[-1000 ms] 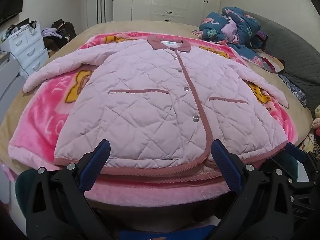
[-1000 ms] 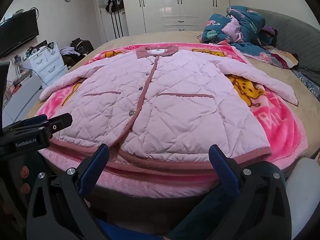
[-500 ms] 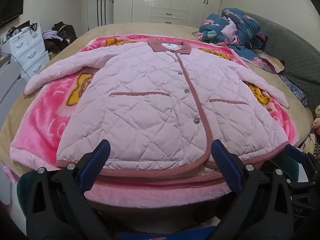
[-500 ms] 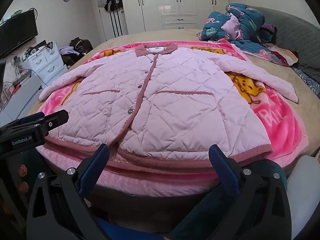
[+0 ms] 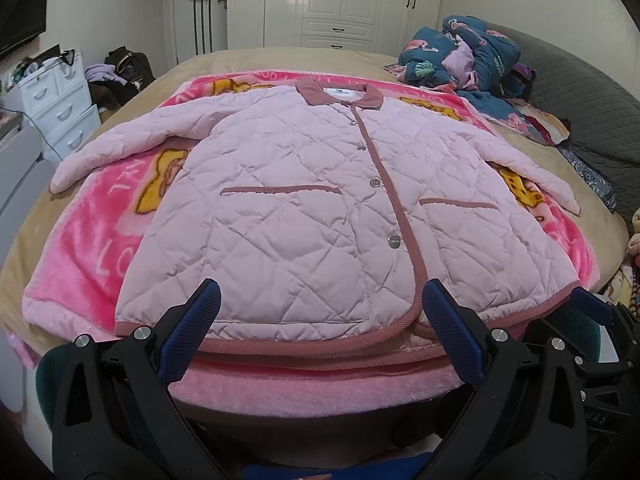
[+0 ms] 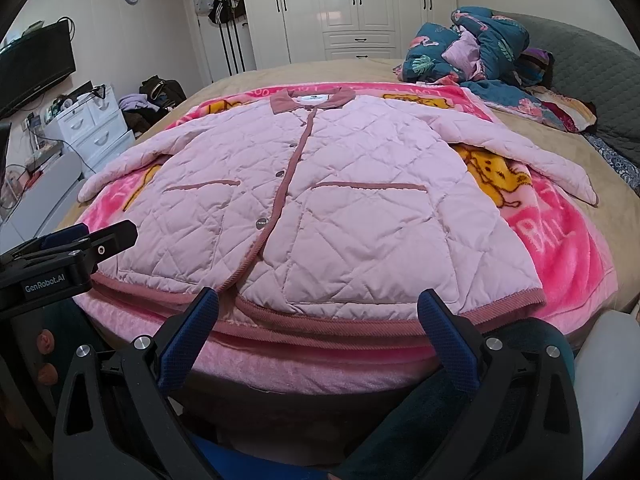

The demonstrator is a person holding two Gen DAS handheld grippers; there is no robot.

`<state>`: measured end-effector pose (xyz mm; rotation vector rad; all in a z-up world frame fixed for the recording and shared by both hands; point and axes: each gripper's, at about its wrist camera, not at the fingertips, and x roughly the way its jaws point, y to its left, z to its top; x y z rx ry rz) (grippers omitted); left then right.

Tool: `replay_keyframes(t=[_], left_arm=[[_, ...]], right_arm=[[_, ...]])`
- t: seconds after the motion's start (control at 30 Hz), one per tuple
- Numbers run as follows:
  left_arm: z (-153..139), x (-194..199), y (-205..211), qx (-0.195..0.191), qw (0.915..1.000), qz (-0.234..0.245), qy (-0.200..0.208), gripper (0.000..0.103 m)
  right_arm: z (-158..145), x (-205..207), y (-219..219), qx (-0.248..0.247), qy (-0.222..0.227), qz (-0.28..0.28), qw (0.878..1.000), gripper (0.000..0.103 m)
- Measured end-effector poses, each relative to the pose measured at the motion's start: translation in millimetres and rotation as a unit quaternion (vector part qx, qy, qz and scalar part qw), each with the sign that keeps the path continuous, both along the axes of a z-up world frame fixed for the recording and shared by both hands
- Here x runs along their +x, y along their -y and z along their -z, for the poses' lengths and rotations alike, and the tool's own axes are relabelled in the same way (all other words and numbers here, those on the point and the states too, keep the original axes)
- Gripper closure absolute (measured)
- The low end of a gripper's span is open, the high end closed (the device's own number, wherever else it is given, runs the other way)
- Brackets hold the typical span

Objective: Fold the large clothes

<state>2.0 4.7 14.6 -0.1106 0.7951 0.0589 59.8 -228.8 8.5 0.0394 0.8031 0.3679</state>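
Both sets of jaws spread wide and empty, left gripper [image 5: 320, 300] and right gripper [image 6: 318, 308] poised just short of the hem of the pink quilted jacket [image 5: 320, 200], laid flat, buttoned, sleeves outstretched, on a pink cartoon blanket [image 5: 88, 248] over the bed [image 5: 560, 160].

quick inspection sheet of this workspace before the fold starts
surface: bed with a pink blanket spread on it
job's things: pink quilted jacket flat, front up, buttoned, sleeves spread
clutter: heap of blue bedding at the far right
grippers: left gripper and right gripper open, holding nothing, at the hem
cables: a cord by the white drawers
surroundings: wardrobe, wall TV
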Motion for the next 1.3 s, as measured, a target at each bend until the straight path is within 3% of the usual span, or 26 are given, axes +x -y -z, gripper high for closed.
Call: replay_keyframes(t=[1.3], left_arm=[[-1.0,1.5,5.5,0.006,1.0000,0.001,0.001,0.008]], right_arm=[[0.1,1.2,-2.3,-0.001,-0.001,-0.002,1.000,0.004]])
